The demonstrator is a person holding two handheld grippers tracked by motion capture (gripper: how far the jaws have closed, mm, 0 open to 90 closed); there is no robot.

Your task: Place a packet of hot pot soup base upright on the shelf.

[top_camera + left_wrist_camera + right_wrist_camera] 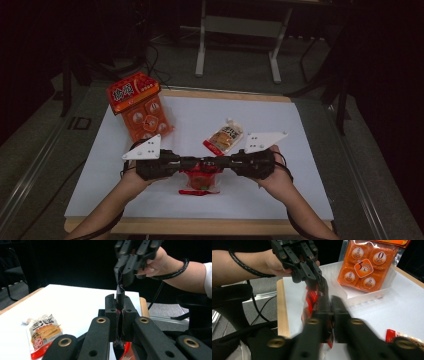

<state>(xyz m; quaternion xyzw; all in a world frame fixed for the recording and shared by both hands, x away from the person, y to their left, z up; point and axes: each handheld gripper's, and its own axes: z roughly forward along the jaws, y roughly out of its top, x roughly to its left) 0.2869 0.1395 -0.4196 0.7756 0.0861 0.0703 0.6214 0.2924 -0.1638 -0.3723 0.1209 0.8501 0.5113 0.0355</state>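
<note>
The red packet hangs between our two tools, just above the near middle of the counter, its top edge stretched from one tool to the other. We go from the big things down. The counter is white with a wooden rim. At its far left stands an orange pack of round snacks in a clear white tray. Near the middle lies a small pouch with a red bottom edge, flat and well apart from the orange pack, just beyond our right tool.

Our left tool points inward from the left; in the left gripper view its jaws are together, clamped on the dark upper edge of the red packet. Our right tool points inward from the right, facing the left one. In the right gripper view its jaws sit on either side of the red packet with the packet's film between them; the picture is blurred there, and we cannot tell whether the pads press on it.
</note>
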